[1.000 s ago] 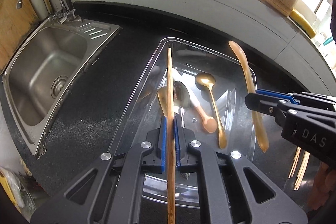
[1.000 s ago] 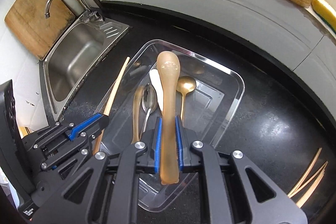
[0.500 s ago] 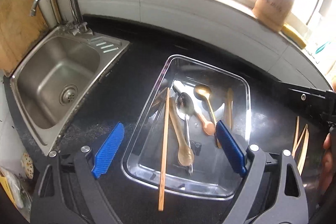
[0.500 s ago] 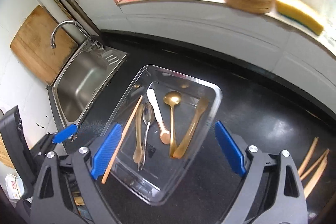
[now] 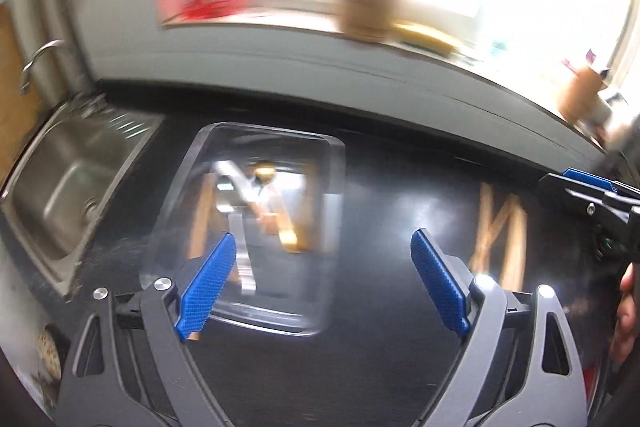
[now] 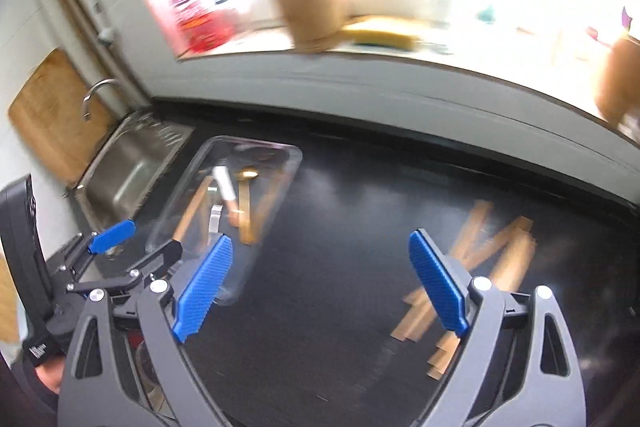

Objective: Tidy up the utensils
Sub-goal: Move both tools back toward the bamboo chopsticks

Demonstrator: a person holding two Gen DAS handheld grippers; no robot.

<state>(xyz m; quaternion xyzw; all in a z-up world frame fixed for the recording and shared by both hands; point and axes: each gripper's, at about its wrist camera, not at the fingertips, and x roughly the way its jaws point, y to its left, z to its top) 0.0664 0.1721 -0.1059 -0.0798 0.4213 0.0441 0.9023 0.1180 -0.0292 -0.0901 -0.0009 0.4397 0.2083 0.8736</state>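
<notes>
In the right wrist view the right gripper (image 6: 320,283) is filling the bottom of the frame, its blue pads (image 6: 204,283) standing spread wide with nothing between them. Just beyond its right pad, at lower right of the frame, the loose chopsticks (image 6: 472,267) are lying on the black counter (image 6: 352,195), smeared by blur, crossing one another with their long axes slanting from lower left to upper right. The left gripper (image 5: 324,279) is likewise showing spread, empty jaws at the bottom of its own view, and there the same sticks (image 5: 500,227) are sitting in the right half of the frame, past the right pad and nearly upright in the picture. Judging from both views, the right hand is the nearer one for the next pick, and its jaws would need to close across the slant of a stick. Farther off, toward the left of each frame, the clear tray (image 6: 294,157) is holding the utensils already gathered (image 6: 240,203), too blurred to sort. Beyond it the steel sink (image 6: 132,171) is occupying the left edge.
</notes>
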